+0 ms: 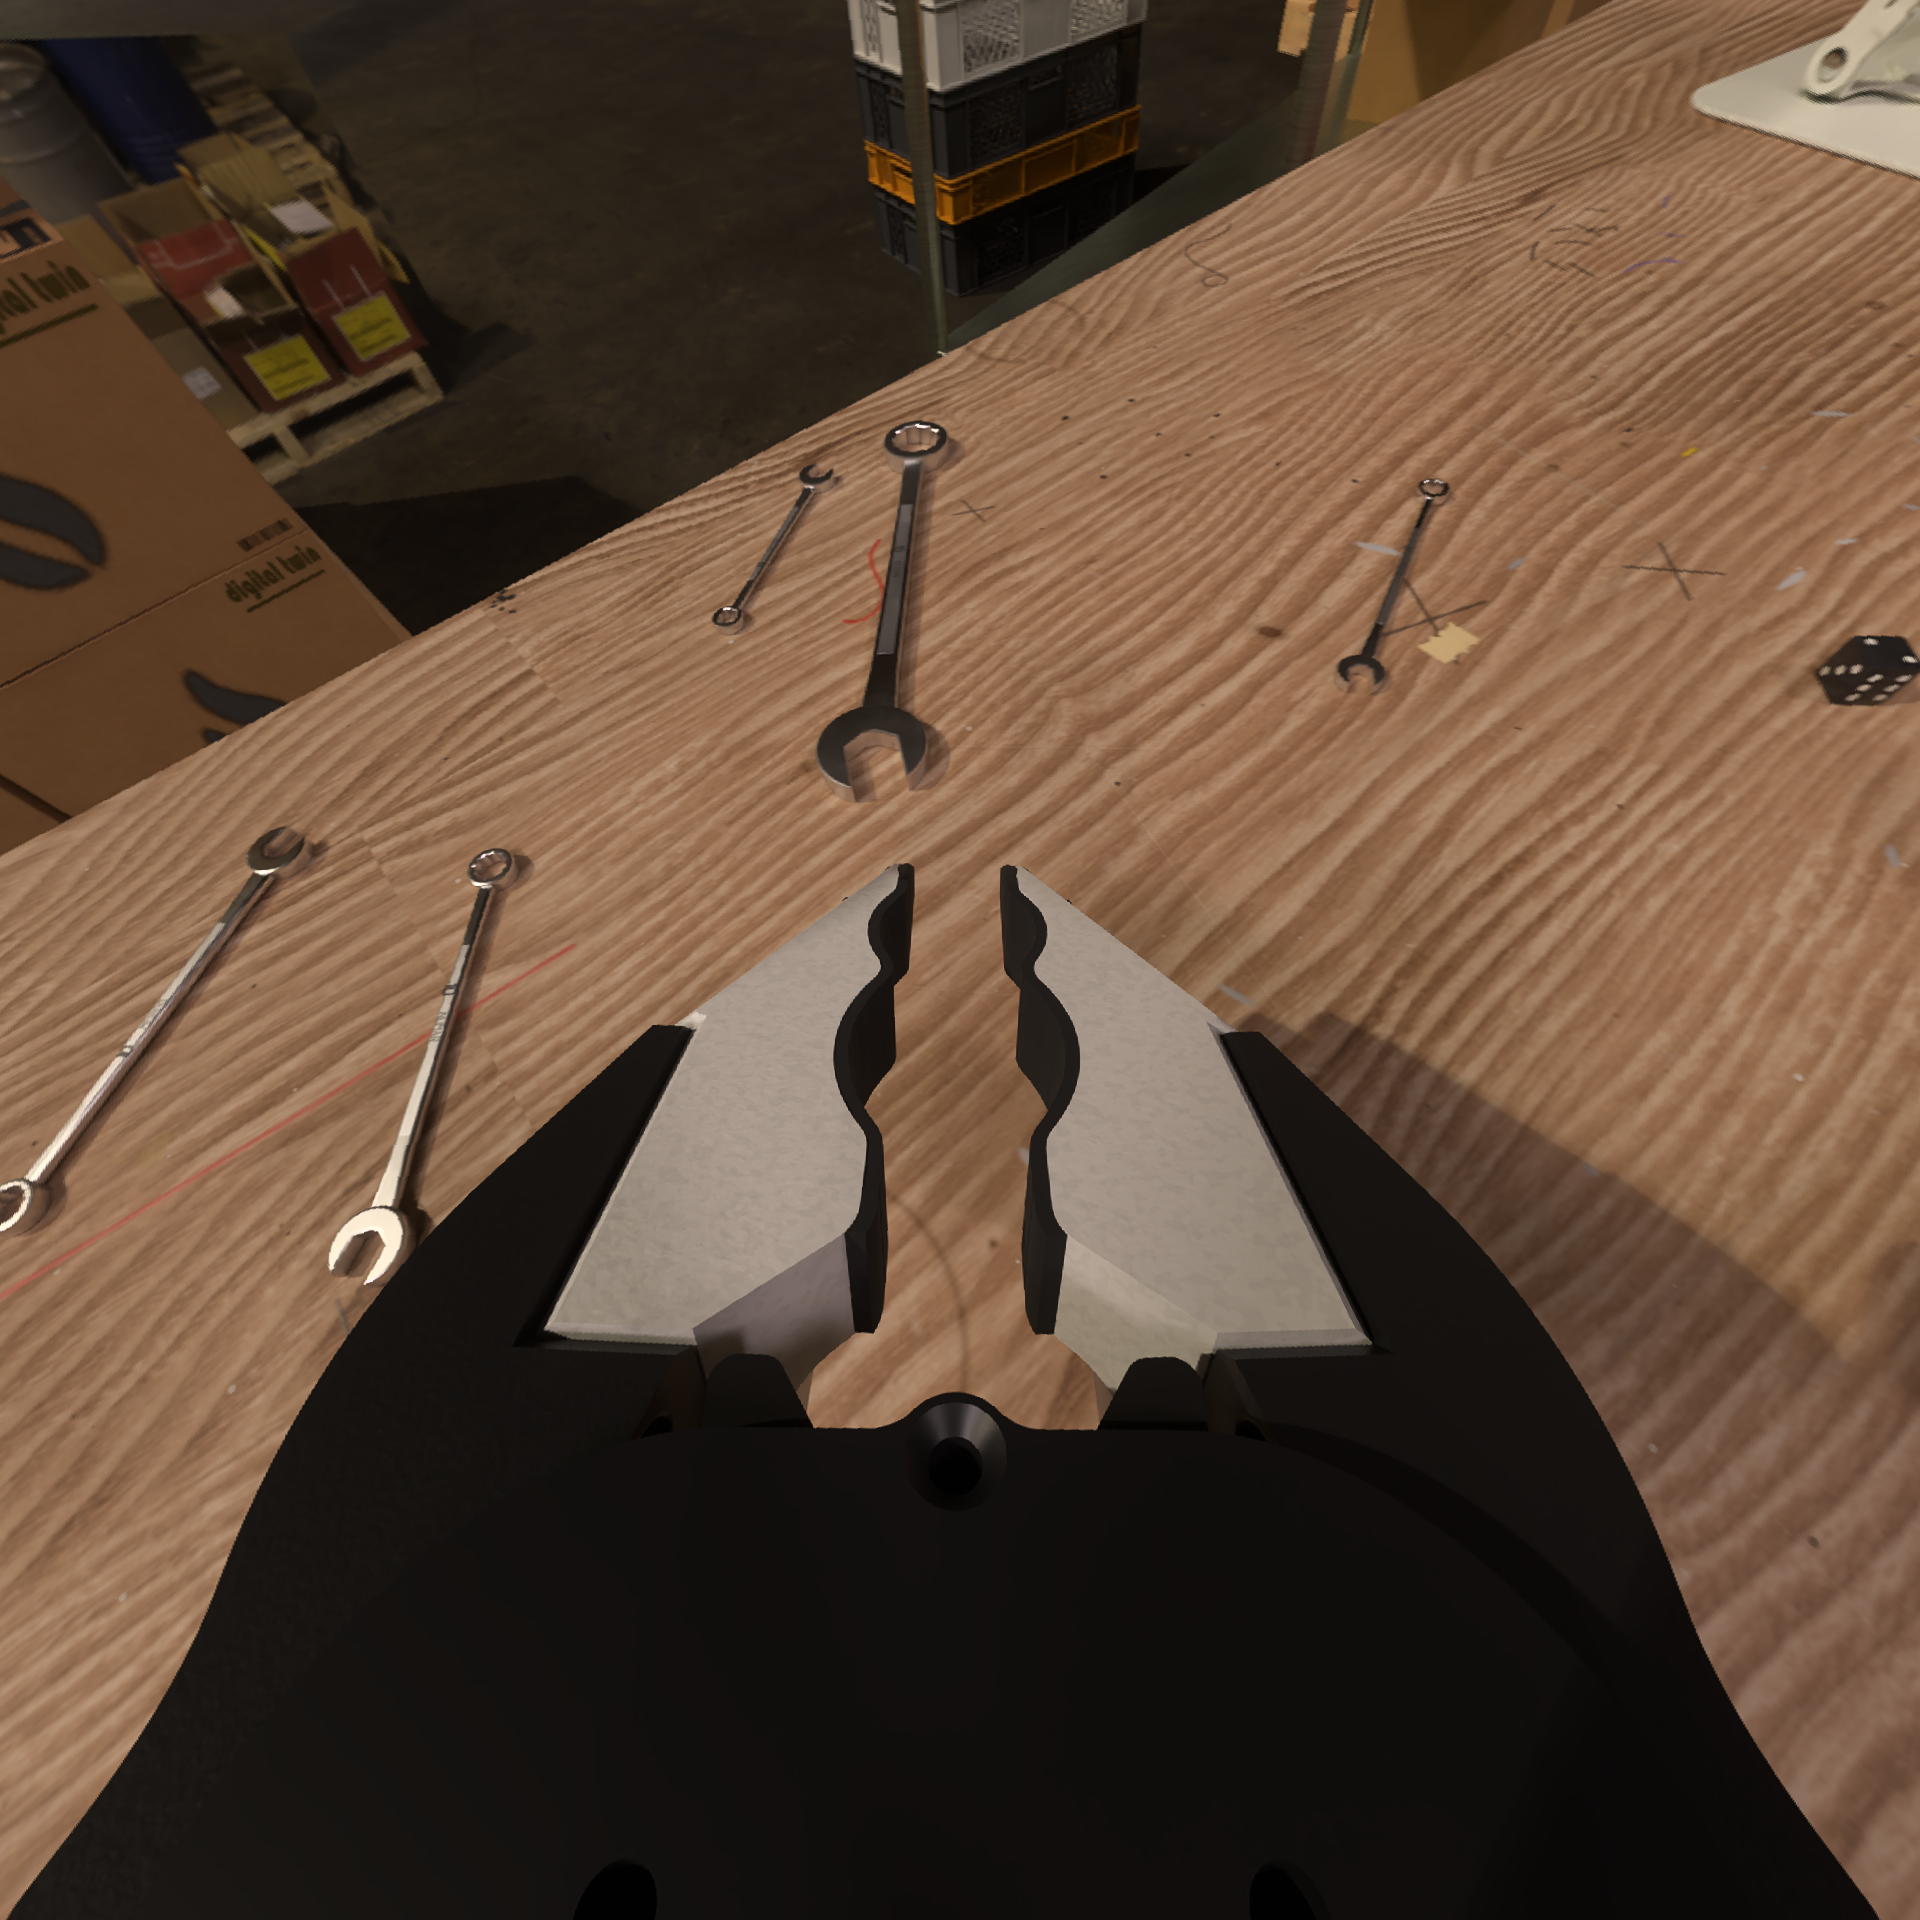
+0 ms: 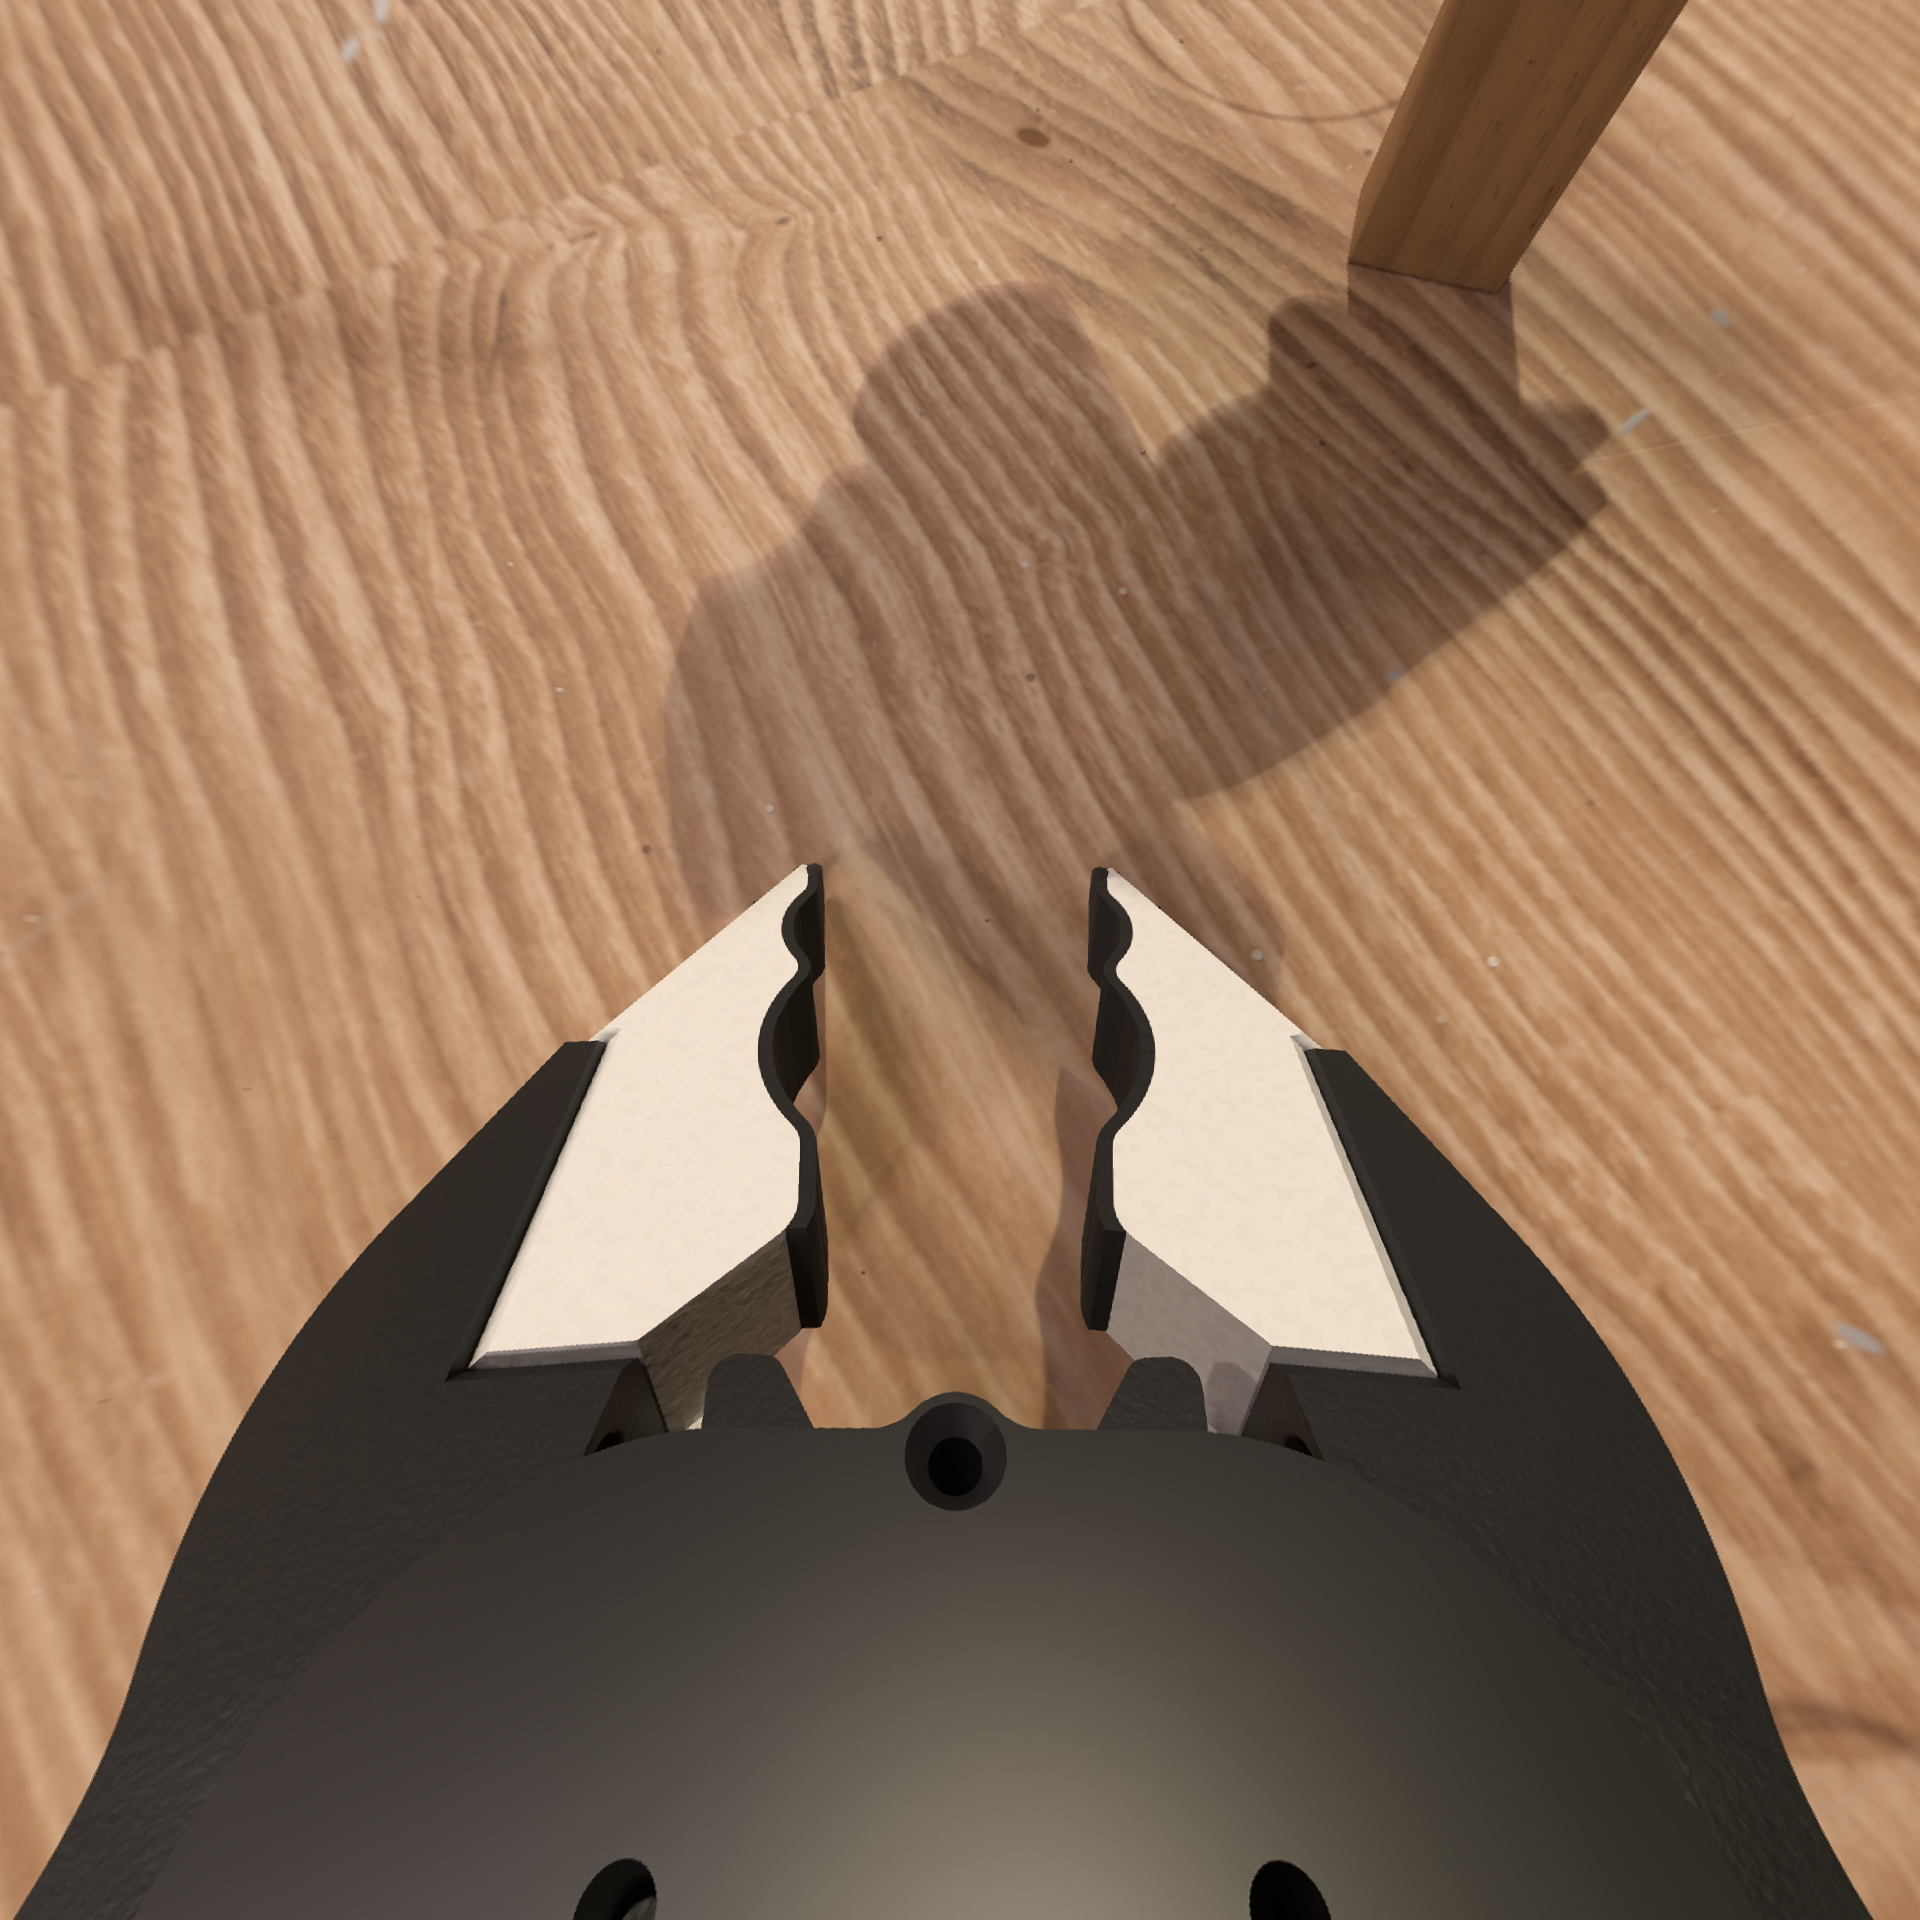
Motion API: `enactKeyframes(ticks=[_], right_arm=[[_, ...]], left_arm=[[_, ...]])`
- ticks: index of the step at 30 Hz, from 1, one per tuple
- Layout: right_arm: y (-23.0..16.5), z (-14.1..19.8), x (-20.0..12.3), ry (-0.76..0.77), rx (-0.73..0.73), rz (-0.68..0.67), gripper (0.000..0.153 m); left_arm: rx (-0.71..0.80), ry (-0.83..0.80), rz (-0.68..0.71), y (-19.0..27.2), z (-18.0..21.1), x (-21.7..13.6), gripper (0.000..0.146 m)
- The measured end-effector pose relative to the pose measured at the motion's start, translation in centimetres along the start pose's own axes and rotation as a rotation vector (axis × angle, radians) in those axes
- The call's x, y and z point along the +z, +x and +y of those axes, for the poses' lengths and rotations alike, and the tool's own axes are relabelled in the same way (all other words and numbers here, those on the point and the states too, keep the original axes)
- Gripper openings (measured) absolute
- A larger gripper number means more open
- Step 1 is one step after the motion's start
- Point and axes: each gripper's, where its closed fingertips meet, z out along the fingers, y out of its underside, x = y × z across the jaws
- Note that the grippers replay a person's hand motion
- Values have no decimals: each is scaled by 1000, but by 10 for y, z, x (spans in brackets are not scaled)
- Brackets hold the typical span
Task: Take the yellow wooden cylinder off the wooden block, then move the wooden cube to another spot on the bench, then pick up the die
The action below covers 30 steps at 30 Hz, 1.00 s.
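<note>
Both grippers, left gripper (image 1: 956, 883) and right gripper (image 2: 956, 883), hung parted and empty; the die (image 1: 1867, 671), right of the big wrench (image 1: 885, 623), looked light, hard, best pinched across flat faces.

A black die (image 1: 1867, 672) with white pips is seen at the right edge of the left wrist view, resting on the wooden bench (image 1: 1351, 935) with one corner turned toward the camera, so that three faces are shown. It is set well apart from anything else on the bench. In the right wrist view, a light wooden block (image 2: 1496, 135) with straight vertical grain is seen at the upper right, standing on the bench; only its lower part is shown, the top being cut off by the frame, and a dark shadow is cast from its base.
</note>
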Motion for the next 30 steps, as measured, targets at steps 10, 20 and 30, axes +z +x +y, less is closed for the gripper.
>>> enactKeyframes(ticks=[10,20,30], right_arm=[[13,19,-94,177,198,-55,65],[71,60,-76,49,201,265,61],[120,43,-70,46,118,291,46]], left_arm=[[-128,-153,638,147,19,-40,24],[-141,-392,780,212,62,-11,29],[-113,-391,681,217,74,-12,42]])
